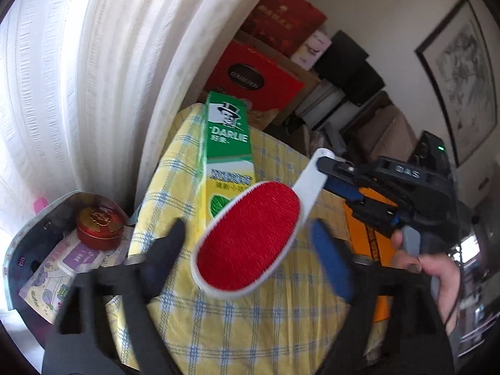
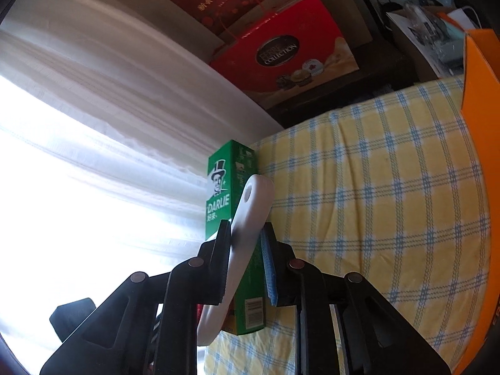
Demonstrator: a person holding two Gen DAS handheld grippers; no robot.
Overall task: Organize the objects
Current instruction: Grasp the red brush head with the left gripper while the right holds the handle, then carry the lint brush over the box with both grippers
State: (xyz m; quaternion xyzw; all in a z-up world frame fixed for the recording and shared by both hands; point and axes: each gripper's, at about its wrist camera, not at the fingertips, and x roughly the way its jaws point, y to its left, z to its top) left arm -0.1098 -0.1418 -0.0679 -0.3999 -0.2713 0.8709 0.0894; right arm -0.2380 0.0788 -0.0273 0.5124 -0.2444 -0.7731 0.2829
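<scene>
The right claw (image 1: 325, 173) reaches in from the right side of the left wrist view, pointing leftward and slightly up over the yellow checked cloth (image 1: 275, 328). A person's hand (image 1: 437, 278) grips its black body from below, fingers curled round the handle. Its jaws are clenched on the white handle of the lint brush (image 1: 250, 240), near the handle's end where a hanging hole shows. In the right wrist view the same grip reads plainly: the handle (image 2: 247, 215) runs slanted between the black pad on one side and the blue pad on the other, both pressing it.

The brush hangs clear above the cloth, its red oval face tilted toward the left camera, its handle rising toward the right claw.

The left claw (image 1: 250, 250) angles downward beneath the brush, its jaws released and spread wide. One black finger (image 1: 168, 250) stands left of the brush head and the blue-padded finger (image 1: 331, 262) right of it; the brush head lies between them, with neither pad pressing it.

Behind the brush, a green and yellow Darlie toothpaste box (image 1: 228, 156) lies on the cloth. Left of the brush and lower, an open container (image 1: 31, 240) holds a round red tin (image 1: 98, 228) and printed packets. Right of the brush, an orange box (image 2: 478, 125) sits at the cloth's edge.
</scene>
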